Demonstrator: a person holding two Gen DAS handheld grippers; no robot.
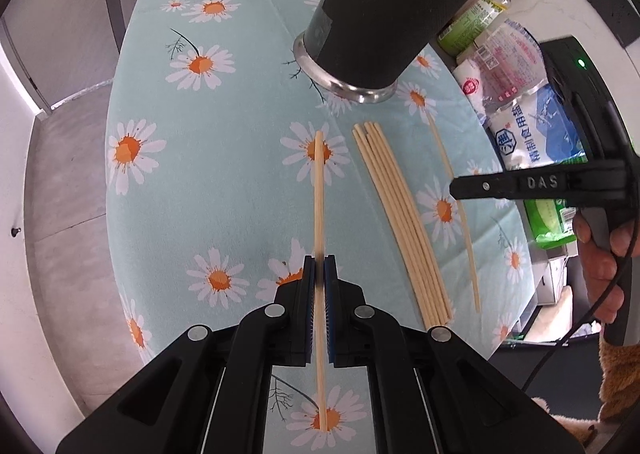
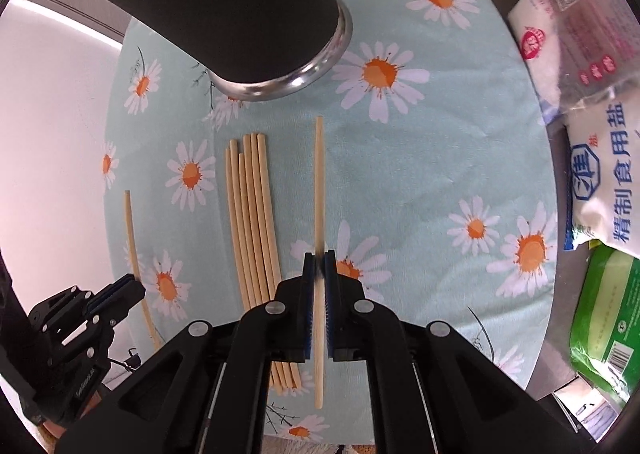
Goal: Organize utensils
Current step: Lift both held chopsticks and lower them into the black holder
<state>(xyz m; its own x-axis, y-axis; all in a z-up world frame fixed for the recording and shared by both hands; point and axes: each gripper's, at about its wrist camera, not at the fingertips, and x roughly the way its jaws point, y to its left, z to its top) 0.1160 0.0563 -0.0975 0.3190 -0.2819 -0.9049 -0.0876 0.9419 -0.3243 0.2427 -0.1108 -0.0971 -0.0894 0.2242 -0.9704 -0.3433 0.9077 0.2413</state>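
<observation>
While each hand lifts one stick: both are gripped at mid-length, probably so they hang balanced and can be tipped upright.
Left gripper [image 1: 319,266]: fingers pressed together on a single chopstick [image 1: 319,193], which points toward twelve o'clock.
Right gripper [image 2: 319,264]: fingers clamped on its own chopstick [image 2: 319,181], also aimed at twelve o'clock.
Holder [image 1: 384,13]: a dark cup on a shiny metal base, standing on the cloth at one o'clock in the left view and eleven o'clock in the right view; likely the goal.
Bundle [image 2: 252,221]: the remaining chopsticks lie side by side on the daisy tablecloth [image 2: 420,181], between the two grippers and near the holder.
Packets [image 2: 600,173]: salt bags at three o'clock, off the cloth.
Stage: early, by my judgement; most sticks are still lying flat.
</observation>
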